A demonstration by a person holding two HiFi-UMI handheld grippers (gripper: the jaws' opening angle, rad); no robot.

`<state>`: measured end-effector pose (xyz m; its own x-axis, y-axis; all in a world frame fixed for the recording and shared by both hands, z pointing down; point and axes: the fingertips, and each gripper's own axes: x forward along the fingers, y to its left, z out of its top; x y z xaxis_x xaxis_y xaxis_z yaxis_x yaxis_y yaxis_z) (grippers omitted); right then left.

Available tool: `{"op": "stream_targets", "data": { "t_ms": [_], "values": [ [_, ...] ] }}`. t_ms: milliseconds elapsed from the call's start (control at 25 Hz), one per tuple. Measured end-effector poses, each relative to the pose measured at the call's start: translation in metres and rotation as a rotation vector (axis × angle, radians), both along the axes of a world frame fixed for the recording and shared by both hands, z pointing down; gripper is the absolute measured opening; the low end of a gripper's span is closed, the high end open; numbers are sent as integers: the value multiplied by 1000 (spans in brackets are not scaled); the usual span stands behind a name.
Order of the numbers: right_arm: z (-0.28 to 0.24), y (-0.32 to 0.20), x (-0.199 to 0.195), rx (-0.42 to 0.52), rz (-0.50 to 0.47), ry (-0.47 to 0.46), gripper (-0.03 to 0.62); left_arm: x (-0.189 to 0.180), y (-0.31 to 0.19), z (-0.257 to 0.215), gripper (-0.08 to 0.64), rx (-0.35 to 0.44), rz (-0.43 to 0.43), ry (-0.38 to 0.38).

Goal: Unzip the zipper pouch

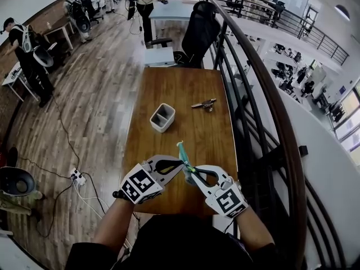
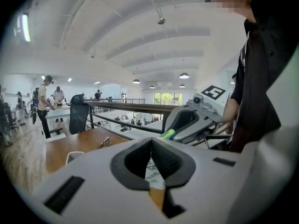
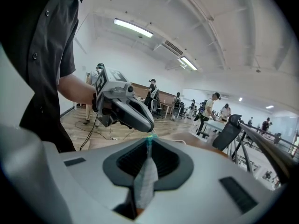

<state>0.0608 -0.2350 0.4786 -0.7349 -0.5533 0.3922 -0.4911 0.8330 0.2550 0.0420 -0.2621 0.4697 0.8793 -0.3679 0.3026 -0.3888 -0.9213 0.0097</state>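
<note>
- Slim, flat zipper pouch of pale printed fabric with teal-green trim: held in the air over the near edge of the brown wooden table, between both grippers, not resting on anything.
- Left gripper: jaws together. Its own view shows pale printed fabric pinched between them.
- Right gripper: jaws nearly together, clamped on the pouch, which shows edge-on as a thin grey-white strip with its teal tip above the jaws.
- The two grips sit close together on the pouch's near end, tips almost meeting.
- Progress, as judged: both holds are set and the pouch looks flat and thin. No gap in the zip line shows, and the slider cannot be made out. The unzipping appears to be at or near its start, with the pull along the zip left to do.
- Orientation: in the head view the long axis runs from the grippers away from the person, leaning slightly left. The free teal end points away.
- Small grey two-compartment box stands mid-table, well apart.
</note>
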Motion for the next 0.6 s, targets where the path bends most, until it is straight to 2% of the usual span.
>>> {"op": "stream_targets", "data": {
  "t_ms": [280, 600],
  "values": [
    [1, -1, 6, -3, 11, -3, 31, -11, -15, 13, 14, -17, -71, -9],
    [2, -4, 9, 6, 23, 8, 31, -20, -21, 15, 14, -10, -91, -25]
  ]
}}
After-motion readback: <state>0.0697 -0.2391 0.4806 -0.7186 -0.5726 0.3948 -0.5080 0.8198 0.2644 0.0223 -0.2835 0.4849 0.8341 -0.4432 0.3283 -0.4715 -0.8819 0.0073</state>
